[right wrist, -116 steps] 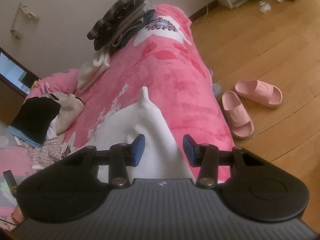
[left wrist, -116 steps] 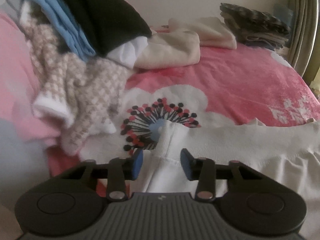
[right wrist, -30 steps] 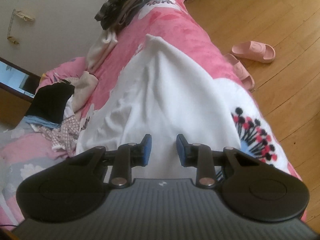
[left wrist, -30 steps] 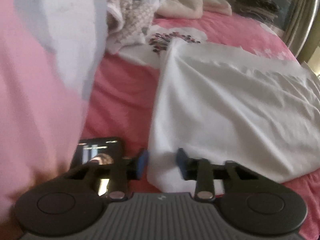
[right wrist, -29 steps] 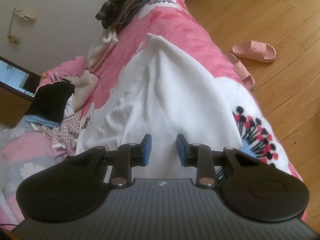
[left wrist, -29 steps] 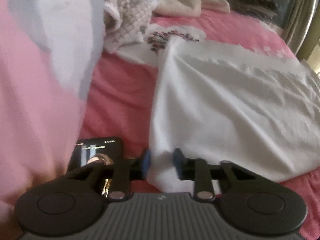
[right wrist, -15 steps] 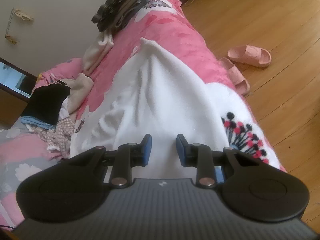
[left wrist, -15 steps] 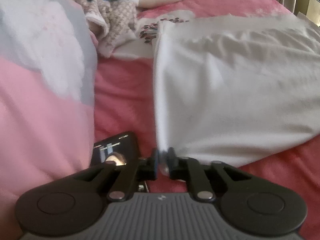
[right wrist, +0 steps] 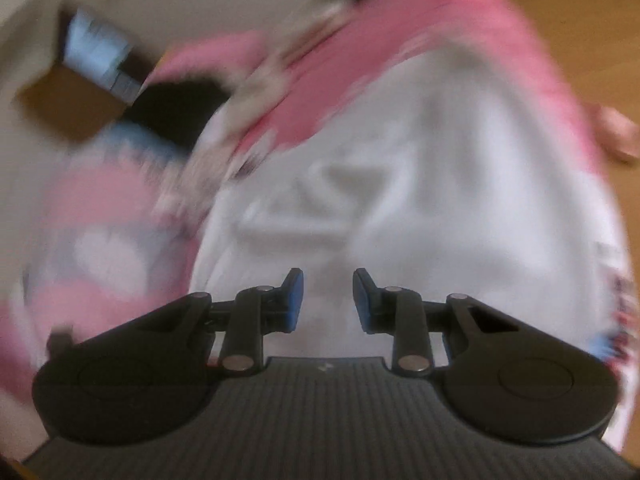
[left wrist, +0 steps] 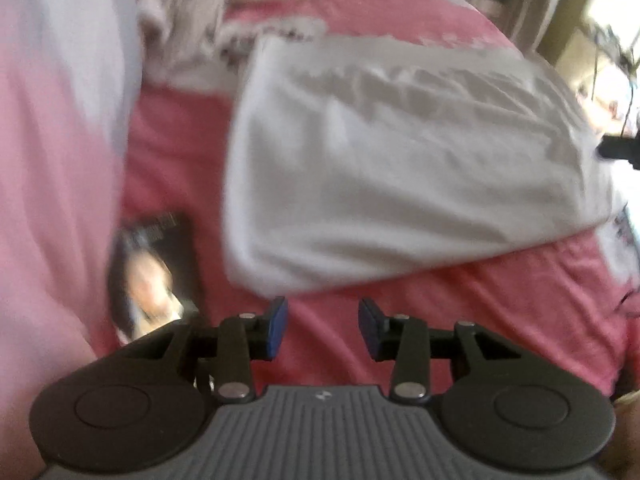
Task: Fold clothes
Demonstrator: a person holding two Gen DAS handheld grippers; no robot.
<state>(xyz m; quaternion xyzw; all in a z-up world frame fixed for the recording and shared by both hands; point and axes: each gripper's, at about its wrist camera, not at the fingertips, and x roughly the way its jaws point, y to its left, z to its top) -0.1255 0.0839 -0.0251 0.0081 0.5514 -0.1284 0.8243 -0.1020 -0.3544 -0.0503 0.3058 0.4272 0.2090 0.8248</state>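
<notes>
White cotton garment (left wrist: 400, 152) lies spread flat on the pink fleece bed cover (left wrist: 440, 312), folded edge nearest you, and both views are smeared with motion blur. Your left hand-held gripper (left wrist: 323, 328) is released, blue pads (left wrist: 276, 326) apart, empty, just short of the garment's near corner with bare pink cover between them. A dark phone with a lit screen (left wrist: 154, 276) rests on the bed to its left. Your right hand-held gripper (right wrist: 328, 300) is spread wide too, gripping nothing, poised over the white cloth (right wrist: 420, 200). A heap of unfolded clothes (left wrist: 192, 36) sits far back.
</notes>
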